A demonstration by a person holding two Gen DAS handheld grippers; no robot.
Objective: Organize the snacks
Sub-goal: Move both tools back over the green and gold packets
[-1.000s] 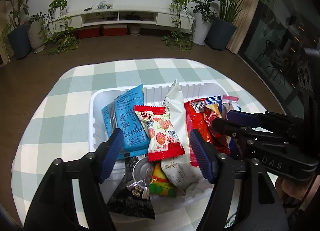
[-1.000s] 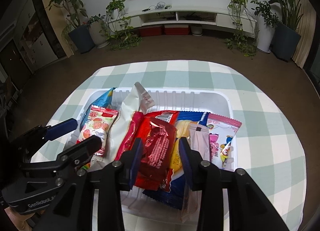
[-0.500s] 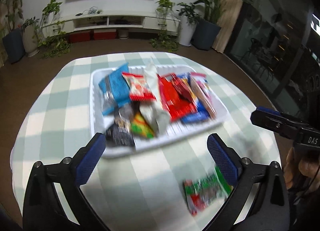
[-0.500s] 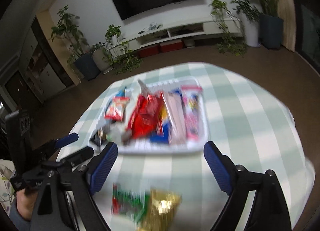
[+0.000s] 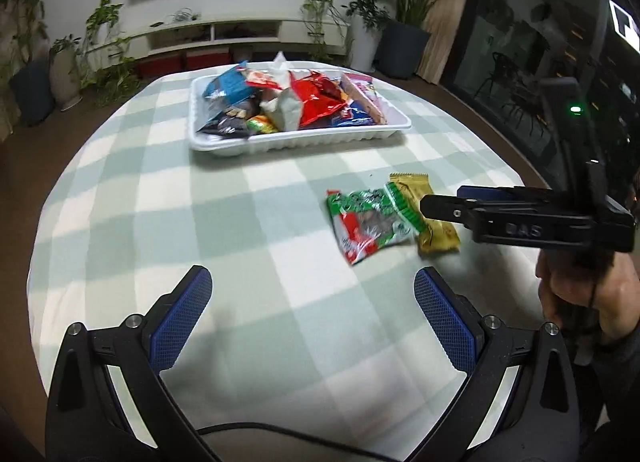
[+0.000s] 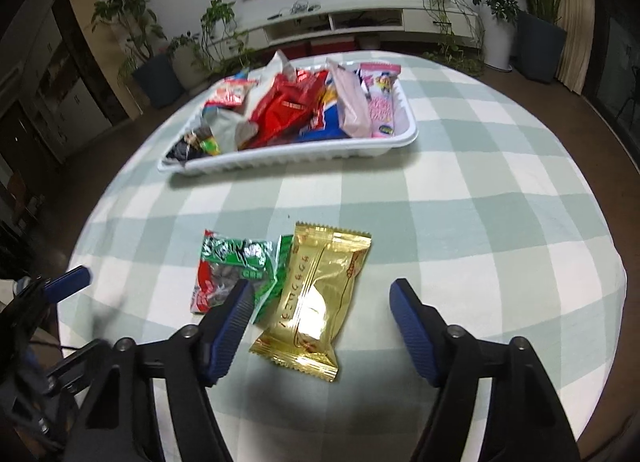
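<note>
right hand-held gripper (image 6: 320, 322): wide open, empty, over gold snack packet (image 6: 316, 302) | left hand-held gripper (image 5: 312, 318): wide open, empty | green packet (image 6: 236, 268) at its 9 o'clock (overlapping) | white tray (image 6: 288, 152) at 12 o'clock on the surface (image 6: 480, 222)

Glossy gold foil packet (image 6: 314, 302) (crinkled) on matt checked cloth (image 6: 480, 222)

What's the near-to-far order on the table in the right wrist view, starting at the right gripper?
right gripper → gold packet → white tray heaped with snacks → TV console across the floor.
</note>
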